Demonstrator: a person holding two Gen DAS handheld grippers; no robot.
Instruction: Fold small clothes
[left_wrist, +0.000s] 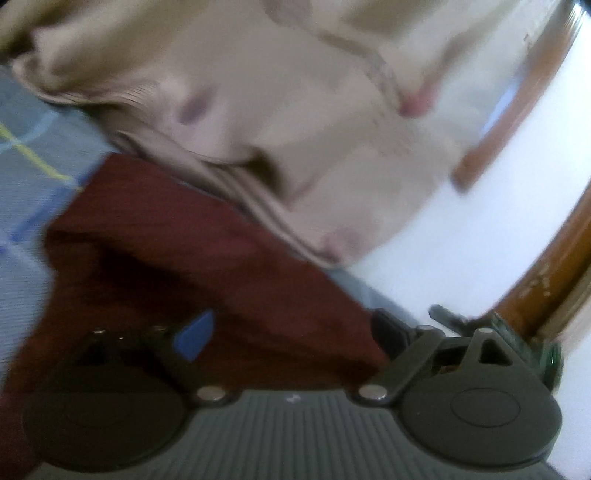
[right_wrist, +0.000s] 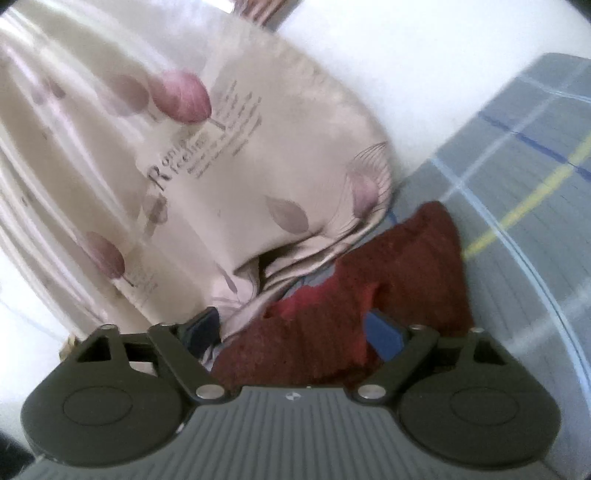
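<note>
A dark red knitted garment (left_wrist: 192, 258) lies crumpled on a grey plaid bedsheet (left_wrist: 33, 155). My left gripper (left_wrist: 291, 328) hangs low over its near edge with its jaws wide apart. The red cloth lies between and below the fingertips (left_wrist: 195, 332), and no pad presses on it. In the right wrist view the same garment (right_wrist: 417, 266) is bunched up directly ahead. My right gripper (right_wrist: 295, 328) straddles the near bunch of it with jaws apart. Its blue pad (right_wrist: 384, 334) stands right beside the cloth, and I see no squeeze on the fabric.
A beige pillow (right_wrist: 229, 158) with pink leaf print and lettering lies against the garment's far side, seen also as a blurred pillow (left_wrist: 258, 92). The plaid sheet (right_wrist: 524, 192) stretches to the right. A brown wooden rail (left_wrist: 554, 266) and white surface (left_wrist: 461, 236) are at the right.
</note>
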